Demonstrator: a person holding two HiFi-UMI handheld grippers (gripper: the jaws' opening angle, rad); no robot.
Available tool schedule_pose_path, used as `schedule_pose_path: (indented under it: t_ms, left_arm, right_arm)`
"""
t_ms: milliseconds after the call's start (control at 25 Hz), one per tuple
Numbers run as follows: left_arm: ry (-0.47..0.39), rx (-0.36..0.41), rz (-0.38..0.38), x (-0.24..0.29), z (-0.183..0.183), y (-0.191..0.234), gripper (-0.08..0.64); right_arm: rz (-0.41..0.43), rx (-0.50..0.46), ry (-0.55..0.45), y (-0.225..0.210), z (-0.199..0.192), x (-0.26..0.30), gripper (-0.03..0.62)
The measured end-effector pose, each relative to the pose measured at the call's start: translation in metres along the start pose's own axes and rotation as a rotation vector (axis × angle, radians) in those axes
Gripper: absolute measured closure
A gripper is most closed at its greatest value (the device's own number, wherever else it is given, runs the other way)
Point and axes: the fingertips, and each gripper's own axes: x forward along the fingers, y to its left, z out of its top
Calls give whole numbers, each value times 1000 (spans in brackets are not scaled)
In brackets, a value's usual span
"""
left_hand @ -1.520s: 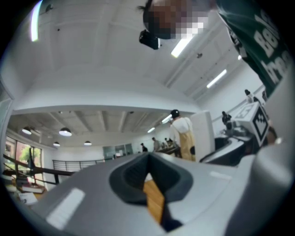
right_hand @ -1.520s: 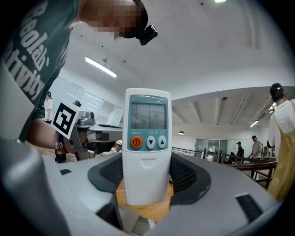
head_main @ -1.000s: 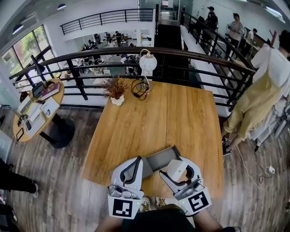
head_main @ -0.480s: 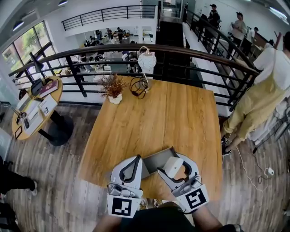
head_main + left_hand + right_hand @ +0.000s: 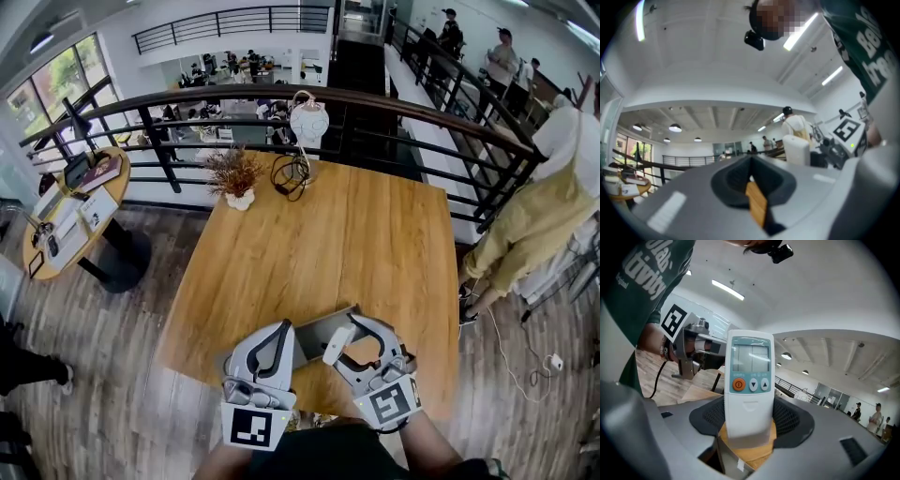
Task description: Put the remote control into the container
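Left gripper (image 5: 284, 328): my fingers (image 5: 733, 177) are closed on each other with nothing between them. Table (image 5: 356, 234) wood shows through the slit beneath.
Right gripper (image 5: 349, 330): my fingers (image 5: 793, 420) are clamped on the remote control (image 5: 749, 380), one pad on each long edge.
Remote control: white and upright between my right fingers, with the screen and orange button facing back at me. Its top end reaches past the fingertips.
Container (image 5: 317, 335): grey box on the table, lying between my left and right fingers. One wall sits just under the remote's lower end.
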Motion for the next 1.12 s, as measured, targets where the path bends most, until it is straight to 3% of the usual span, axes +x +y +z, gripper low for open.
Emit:
schedule_pose_path:
  t_ms: [440,1120]
  left_arm:
    - [21,-36,17,-1,-15,4,568]
    - [26,-85,31,3,-26,-1,568]
  right_arm:
    - [197,-214,190,13,-60,37,291]
    - [469,-374,391,50,-151,69,291]
